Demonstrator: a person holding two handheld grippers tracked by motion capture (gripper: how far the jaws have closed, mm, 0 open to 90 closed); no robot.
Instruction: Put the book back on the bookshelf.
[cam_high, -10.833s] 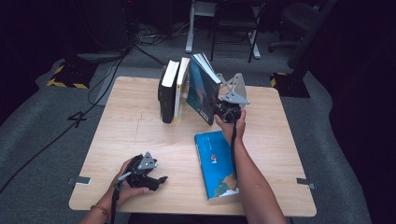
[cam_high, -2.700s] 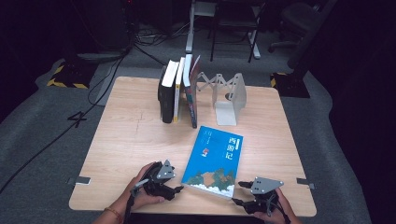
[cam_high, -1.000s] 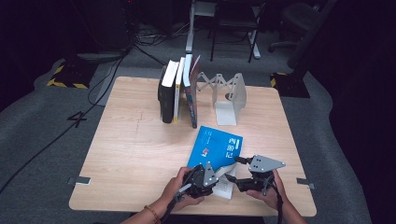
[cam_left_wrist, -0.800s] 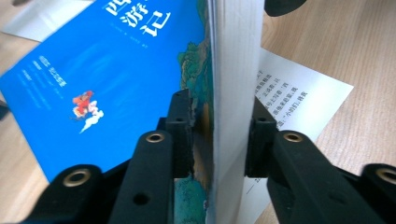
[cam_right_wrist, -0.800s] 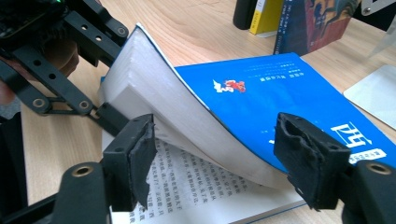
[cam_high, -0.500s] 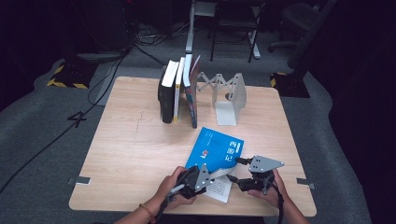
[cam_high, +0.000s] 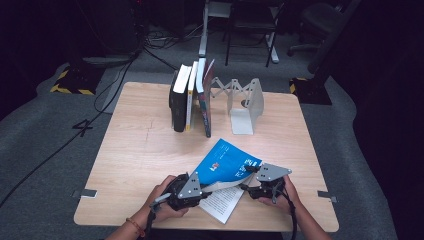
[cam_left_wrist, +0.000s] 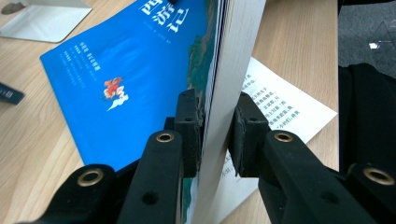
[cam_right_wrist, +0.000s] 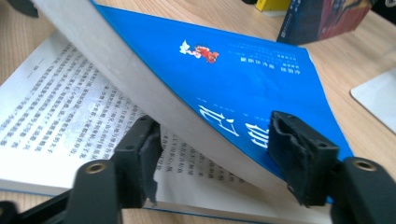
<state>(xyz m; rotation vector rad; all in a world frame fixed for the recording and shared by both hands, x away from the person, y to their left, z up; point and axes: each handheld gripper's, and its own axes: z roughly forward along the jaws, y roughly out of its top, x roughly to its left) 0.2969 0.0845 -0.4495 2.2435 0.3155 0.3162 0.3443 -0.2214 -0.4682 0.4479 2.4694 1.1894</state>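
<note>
The blue paperback book (cam_high: 225, 167) lies open near the front edge of the tabletop (cam_high: 135, 155), right of centre. Its front cover and a thick block of pages are raised off the lower pages, which rest flat with printed text showing.

The left gripper (cam_high: 192, 192) sits at the front edge, just left of the book. In the left gripper view its fingers (cam_left_wrist: 189, 126) are clamped on the raised page block (cam_left_wrist: 233, 70), one pad against the blue cover side and the other against the inner page side. The block stands edge-on between them.

The right gripper (cam_high: 255, 184) sits at the front edge, at the book's right side. In the right gripper view its fingers (cam_right_wrist: 299, 144) straddle the raised block: one finger is below it, over the open printed page (cam_right_wrist: 70, 116), and the other is above the blue cover (cam_right_wrist: 224, 70). These jaws have just been closing with the block between them. The upper pad lies against the cover; the lower pad appears close under the block, but firm pressure cannot be confirmed.

At the rear centre of the tabletop, a row of upright books (cam_high: 190, 97) stands beside a white expandable bookend (cam_high: 245, 102), well apart from the blue book.
</note>
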